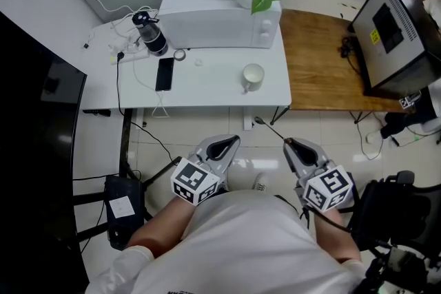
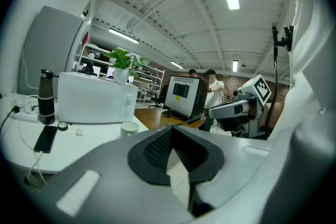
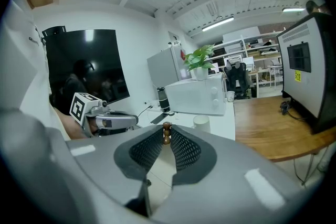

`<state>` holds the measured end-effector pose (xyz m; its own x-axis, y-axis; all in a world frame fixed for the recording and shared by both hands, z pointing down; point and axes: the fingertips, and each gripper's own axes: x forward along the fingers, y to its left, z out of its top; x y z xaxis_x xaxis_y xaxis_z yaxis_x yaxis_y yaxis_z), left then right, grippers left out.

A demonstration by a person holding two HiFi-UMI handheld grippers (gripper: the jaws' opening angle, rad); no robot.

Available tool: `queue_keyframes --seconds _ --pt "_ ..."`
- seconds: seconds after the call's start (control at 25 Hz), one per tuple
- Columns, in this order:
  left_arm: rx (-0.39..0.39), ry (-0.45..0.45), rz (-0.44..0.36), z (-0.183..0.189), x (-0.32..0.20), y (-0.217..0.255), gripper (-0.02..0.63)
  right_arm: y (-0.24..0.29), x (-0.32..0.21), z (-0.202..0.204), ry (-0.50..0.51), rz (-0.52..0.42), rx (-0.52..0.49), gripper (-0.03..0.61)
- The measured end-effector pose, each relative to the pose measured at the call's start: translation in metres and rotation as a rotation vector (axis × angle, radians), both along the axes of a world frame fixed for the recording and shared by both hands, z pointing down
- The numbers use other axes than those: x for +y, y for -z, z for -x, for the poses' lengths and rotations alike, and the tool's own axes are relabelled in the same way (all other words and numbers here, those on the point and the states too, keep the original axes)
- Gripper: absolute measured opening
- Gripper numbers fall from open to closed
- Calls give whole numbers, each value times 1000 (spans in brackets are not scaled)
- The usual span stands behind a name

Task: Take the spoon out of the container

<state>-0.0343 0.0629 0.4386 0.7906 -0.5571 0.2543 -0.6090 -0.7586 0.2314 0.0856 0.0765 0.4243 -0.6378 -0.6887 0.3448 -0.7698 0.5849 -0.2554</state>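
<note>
The front strip of the white rectangular table (image 1: 207, 89) lies bare between the flat black phone (image 1: 164, 74) and the round white cup (image 1: 253, 76), while the boxy white microwave (image 1: 220, 27) blocks the back.

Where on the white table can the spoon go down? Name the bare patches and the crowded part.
Free: the white table's front strip between the flat black phone and the white cup, and its front right corner past the cup. The brown wooden table's middle is bare too. Crowded: back left, around the black bottle, the power strip and cables.
</note>
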Motion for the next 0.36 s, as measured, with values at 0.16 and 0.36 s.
queue_keyframes --seconds 0.16,0.36 --pt "-3 0 -1 2 -1 0 5 -1 0 0 -3 2 1 52" --pt "-3 1 -2 3 0 1 3 0 1 1 -5 2 2 51"
